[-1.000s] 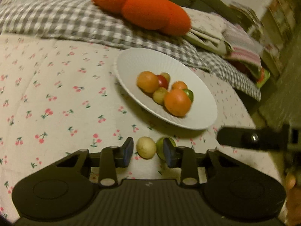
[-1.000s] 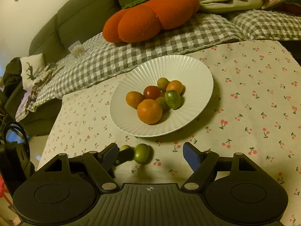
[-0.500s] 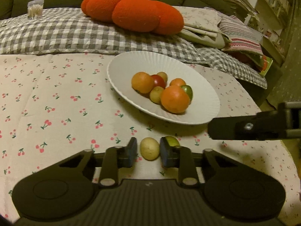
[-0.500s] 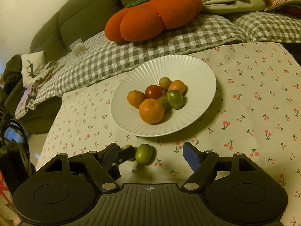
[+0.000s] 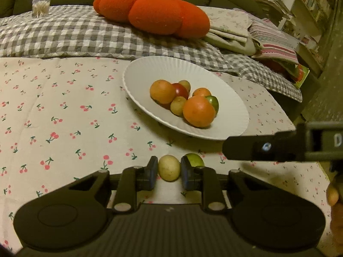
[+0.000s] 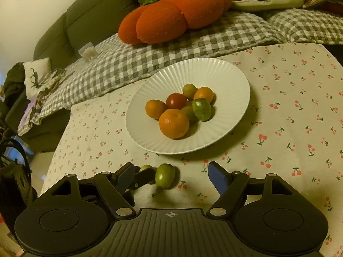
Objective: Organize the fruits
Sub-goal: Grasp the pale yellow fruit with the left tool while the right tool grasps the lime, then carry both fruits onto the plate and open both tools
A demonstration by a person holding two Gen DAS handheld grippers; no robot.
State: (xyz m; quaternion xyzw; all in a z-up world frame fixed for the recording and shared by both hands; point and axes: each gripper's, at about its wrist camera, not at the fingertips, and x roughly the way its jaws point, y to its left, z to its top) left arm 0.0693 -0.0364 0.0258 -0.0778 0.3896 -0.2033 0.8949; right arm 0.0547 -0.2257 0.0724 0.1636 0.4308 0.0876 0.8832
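A white ribbed plate [image 5: 231, 107] [image 6: 231, 81] on the cherry-print cloth holds several fruits, among them a large orange [image 5: 199, 111] [image 6: 174, 123] and a green lime [image 6: 201, 109]. My left gripper [image 5: 169, 171] is shut on a pale yellow fruit [image 5: 169, 168] low over the cloth in front of the plate. A green fruit [image 5: 196, 160] [image 6: 164, 175] lies just right of it. My right gripper [image 6: 171, 174] is open with the green fruit between its fingers, nearer the left one. One of its fingers [image 5: 257, 151] shows in the left wrist view.
A red-orange pumpkin cushion [image 5: 154, 15] [image 6: 178, 15] lies on a grey checked blanket [image 5: 75, 36] behind the table. Folded cloths [image 5: 235, 30] and a shelf are at the back right. A toothpick jar [image 5: 40, 5] stands far left.
My left gripper's fingers have closed from wide apart onto the pale yellow fruit. The right gripper has edged closer to the green fruit and stayed open.
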